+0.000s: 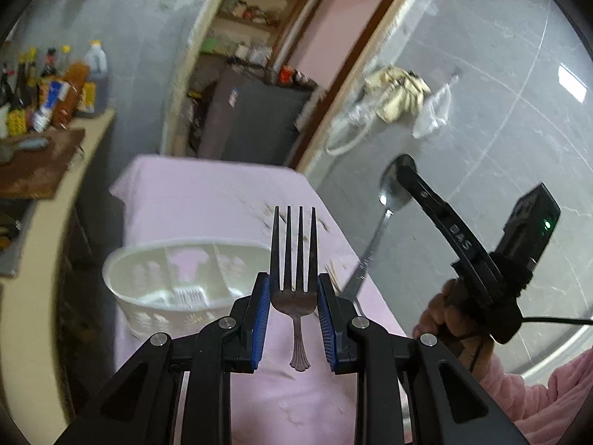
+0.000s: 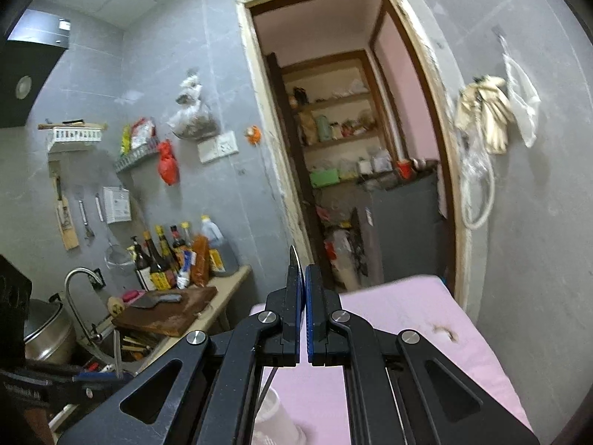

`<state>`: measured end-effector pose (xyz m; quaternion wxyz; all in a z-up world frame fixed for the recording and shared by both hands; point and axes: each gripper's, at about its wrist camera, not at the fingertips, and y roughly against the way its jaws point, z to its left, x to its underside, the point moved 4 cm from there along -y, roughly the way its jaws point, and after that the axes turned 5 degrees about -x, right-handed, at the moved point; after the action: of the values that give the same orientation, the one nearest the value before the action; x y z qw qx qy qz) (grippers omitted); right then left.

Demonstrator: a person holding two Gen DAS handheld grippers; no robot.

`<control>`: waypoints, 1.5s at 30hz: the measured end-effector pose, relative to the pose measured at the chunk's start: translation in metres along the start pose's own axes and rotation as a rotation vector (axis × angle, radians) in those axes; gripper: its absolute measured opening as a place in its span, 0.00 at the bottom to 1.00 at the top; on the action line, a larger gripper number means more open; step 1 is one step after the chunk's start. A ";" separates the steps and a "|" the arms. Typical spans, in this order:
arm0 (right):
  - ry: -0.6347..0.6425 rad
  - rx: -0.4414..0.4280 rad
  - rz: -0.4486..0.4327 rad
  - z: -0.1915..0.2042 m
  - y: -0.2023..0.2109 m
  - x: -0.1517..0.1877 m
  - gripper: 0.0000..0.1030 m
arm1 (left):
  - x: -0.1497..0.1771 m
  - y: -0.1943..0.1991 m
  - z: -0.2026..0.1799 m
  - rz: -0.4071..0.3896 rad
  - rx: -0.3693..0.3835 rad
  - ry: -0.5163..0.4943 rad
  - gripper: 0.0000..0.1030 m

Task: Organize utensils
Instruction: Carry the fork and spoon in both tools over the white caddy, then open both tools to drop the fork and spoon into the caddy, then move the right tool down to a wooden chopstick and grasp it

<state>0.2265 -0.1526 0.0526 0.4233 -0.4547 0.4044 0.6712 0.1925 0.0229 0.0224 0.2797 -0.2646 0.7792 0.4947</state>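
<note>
Left hand-held gripper (image 1: 293, 289) around fork (image 1: 294, 259)

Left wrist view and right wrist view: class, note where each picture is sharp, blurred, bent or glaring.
Left wrist view: fork sharp between the pads, white basket motion-blurred, window glare on the wall tiles, doorway bowed by the fisheye. Right wrist view: gripper fingers crisp, pink tablecloth edge smeared, corners vignetted black.

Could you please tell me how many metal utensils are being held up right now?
2: a fork clamped in the left tool, tines up, and a spoon in the right tool, above the pink-covered table. Others may lie hidden in the white caddy.
</note>
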 end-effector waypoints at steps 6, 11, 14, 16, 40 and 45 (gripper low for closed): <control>0.077 -0.036 -0.054 0.028 -0.035 -0.010 0.02 | -0.034 0.023 0.029 -0.124 -0.135 -0.004 0.23; 0.149 -0.024 -0.058 0.046 -0.061 0.001 0.02 | -0.051 0.025 0.055 -0.191 -0.280 -0.040 0.23; 0.173 -0.017 -0.029 0.051 -0.077 0.013 0.02 | -0.053 0.016 0.065 -0.197 -0.356 -0.081 0.23; 0.191 -0.007 0.000 0.053 -0.086 0.023 0.02 | -0.052 0.011 0.070 -0.203 -0.340 -0.076 0.23; 0.096 -0.020 0.185 0.026 -0.075 0.069 0.35 | -0.017 -0.037 0.091 -0.111 -0.242 0.048 0.57; 0.065 -0.004 0.149 0.011 -0.048 0.051 0.55 | -0.012 -0.029 0.080 -0.156 -0.288 0.044 0.72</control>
<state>0.2570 -0.1173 -0.0008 0.3581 -0.4458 0.4494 0.6864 0.2344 0.0873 -0.0156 0.2590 -0.3725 0.6832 0.5722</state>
